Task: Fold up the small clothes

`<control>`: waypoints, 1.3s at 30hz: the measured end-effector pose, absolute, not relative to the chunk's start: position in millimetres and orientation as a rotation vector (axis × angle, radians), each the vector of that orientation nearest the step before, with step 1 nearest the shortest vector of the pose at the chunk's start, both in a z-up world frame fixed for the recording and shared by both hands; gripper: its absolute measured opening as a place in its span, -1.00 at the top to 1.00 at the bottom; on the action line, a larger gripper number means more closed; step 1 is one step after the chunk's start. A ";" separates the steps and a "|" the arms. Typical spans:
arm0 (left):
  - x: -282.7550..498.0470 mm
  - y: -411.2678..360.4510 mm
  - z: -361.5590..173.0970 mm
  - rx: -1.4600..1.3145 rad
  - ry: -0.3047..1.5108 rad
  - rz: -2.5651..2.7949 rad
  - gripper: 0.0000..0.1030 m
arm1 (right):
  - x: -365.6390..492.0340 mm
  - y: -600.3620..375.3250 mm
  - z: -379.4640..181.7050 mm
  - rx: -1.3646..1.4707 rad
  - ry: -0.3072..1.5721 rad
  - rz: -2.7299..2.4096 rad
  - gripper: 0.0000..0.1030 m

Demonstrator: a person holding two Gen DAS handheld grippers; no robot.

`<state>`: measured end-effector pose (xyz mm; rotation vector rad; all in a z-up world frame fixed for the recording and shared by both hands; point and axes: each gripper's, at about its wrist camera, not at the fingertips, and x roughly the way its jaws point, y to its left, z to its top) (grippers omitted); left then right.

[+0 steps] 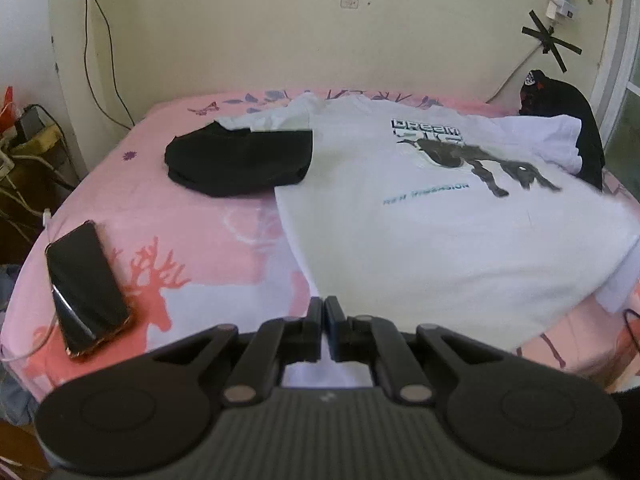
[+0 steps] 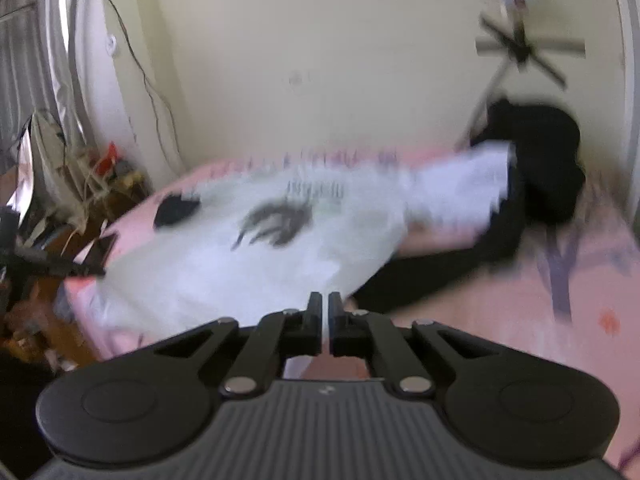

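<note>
A white T-shirt (image 1: 420, 216) with a dark print and the word DREAM lies spread face up on the pink bed. My left gripper (image 1: 324, 308) is shut on the shirt's near hem at its left corner. The right wrist view is blurred; the same white shirt (image 2: 248, 256) shows there, and my right gripper (image 2: 325, 304) is shut on its near hem at the right corner. A folded black garment (image 1: 240, 160) lies on the bed left of the shirt, over one sleeve.
A black phone (image 1: 86, 284) lies on the pink deer-print sheet (image 1: 192, 248) near the left edge. A dark heap of clothes (image 1: 568, 120) sits at the back right by the wall, also seen in the right wrist view (image 2: 536, 172). Cables and clutter (image 1: 24, 152) stand left of the bed.
</note>
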<state>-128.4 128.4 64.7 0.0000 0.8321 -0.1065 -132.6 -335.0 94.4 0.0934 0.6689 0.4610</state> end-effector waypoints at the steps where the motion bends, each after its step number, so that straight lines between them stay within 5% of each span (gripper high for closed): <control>1: -127.0 128.0 60.8 -0.009 0.852 -0.102 0.87 | -134.5 -337.5 87.6 0.088 0.708 0.453 1.00; 3: -119.9 135.4 47.4 -0.025 0.912 -0.056 0.84 | -129.0 -340.8 73.1 0.081 0.739 0.386 0.92; 5: -115.7 150.9 35.6 -0.070 0.946 -0.010 0.76 | -118.6 -346.2 56.6 0.153 0.740 0.389 -0.35; 6: -115.9 157.0 32.1 -0.106 0.958 -0.005 0.56 | -114.3 -347.0 49.9 0.174 0.738 0.384 -0.63; 7: -117.6 161.7 30.7 -0.131 0.959 -0.005 0.30 | -110.0 -345.2 41.6 0.209 0.742 0.395 -0.67; 9: -124.5 165.1 31.5 -0.148 0.943 -0.013 0.03 | -105.9 -334.5 29.0 0.248 0.790 0.465 -0.66; 12: -135.6 158.0 32.1 -0.164 0.938 -0.062 0.02 | -106.8 -309.9 20.3 0.198 0.823 0.566 -0.66; 15: -136.4 152.9 24.1 -0.155 0.959 -0.106 0.09 | -104.8 -285.2 4.5 0.197 0.889 0.622 -0.36; 16: -137.6 146.6 24.5 -0.119 0.943 -0.090 0.32 | -107.1 -277.5 5.2 0.184 0.847 0.605 0.13; 17: -136.1 142.2 25.4 -0.088 0.938 -0.084 0.59 | -105.4 -270.1 5.4 0.167 0.846 0.606 1.00; 18: -134.1 145.2 26.4 -0.084 0.943 -0.094 0.88 | -100.8 -265.4 6.6 0.172 0.863 0.602 1.00; 24: -147.0 173.6 90.4 -0.167 0.777 -0.128 0.89 | -115.3 -312.9 88.0 0.193 0.707 0.659 1.00; 28: -146.7 173.8 91.7 -0.136 0.803 -0.116 0.76 | -126.2 -333.1 96.2 0.109 0.811 0.746 0.97; 30: -141.8 172.3 74.0 -0.100 0.863 -0.092 0.63 | -123.3 -340.4 80.2 0.028 0.903 0.720 0.77; 31: -138.9 175.3 66.7 -0.094 0.880 -0.071 0.63 | -121.1 -344.8 73.8 -0.020 0.914 0.657 0.10; 32: -137.1 179.6 62.6 -0.096 0.890 -0.045 0.63 | -118.2 -350.9 70.3 -0.032 0.911 0.607 -0.30; 35: -135.6 203.9 66.6 -0.142 0.863 0.004 0.60 | -99.0 -372.4 75.9 0.063 0.849 0.520 -0.27; 39: -115.7 217.8 88.8 -0.183 0.767 0.062 0.17 | -63.5 -357.6 84.5 0.175 0.701 0.562 -0.28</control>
